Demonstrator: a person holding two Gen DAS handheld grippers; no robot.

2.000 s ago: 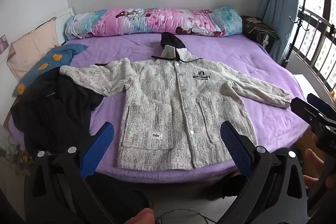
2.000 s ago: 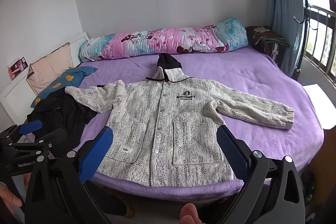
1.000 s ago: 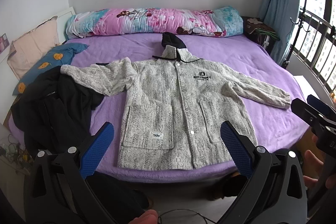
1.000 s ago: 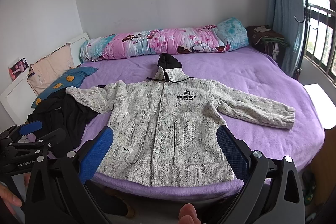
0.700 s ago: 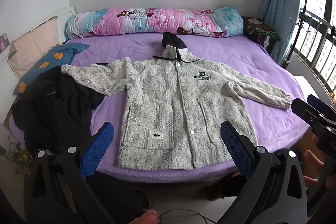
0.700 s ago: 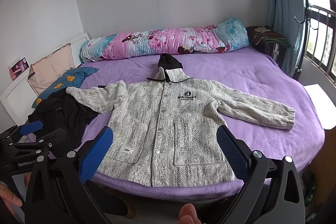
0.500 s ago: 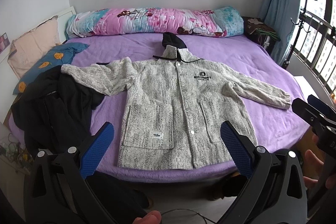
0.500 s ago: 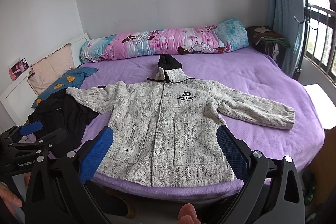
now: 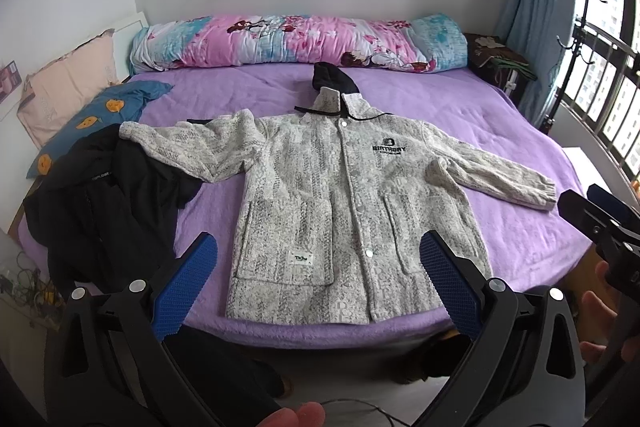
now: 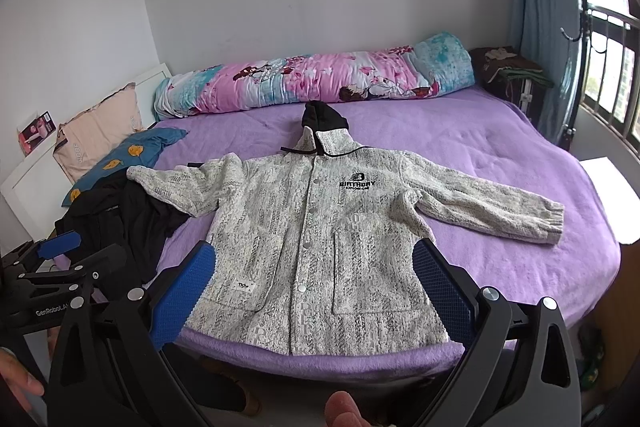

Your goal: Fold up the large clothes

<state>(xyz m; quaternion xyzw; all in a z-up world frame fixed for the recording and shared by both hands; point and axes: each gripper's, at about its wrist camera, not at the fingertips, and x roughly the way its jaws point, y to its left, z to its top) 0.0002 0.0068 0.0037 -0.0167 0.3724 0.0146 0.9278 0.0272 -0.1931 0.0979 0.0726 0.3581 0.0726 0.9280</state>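
Jacket (image 9: 344, 195) lay flat on bed (image 9: 500, 131); its 9 o'clock cuff overlapped black clothes (image 9: 104, 203). Left gripper (image 9: 320, 267) and right gripper (image 10: 316, 275) gaped, holding nothing.

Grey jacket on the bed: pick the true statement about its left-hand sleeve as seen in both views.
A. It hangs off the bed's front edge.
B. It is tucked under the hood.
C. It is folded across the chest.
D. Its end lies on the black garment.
D: the grey jacket lies spread flat, and that sleeve's end rests on the black garment.

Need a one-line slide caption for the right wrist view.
Right gripper open above bed edge, grey hooded jacket spread flat, unfolded, on purple bed.
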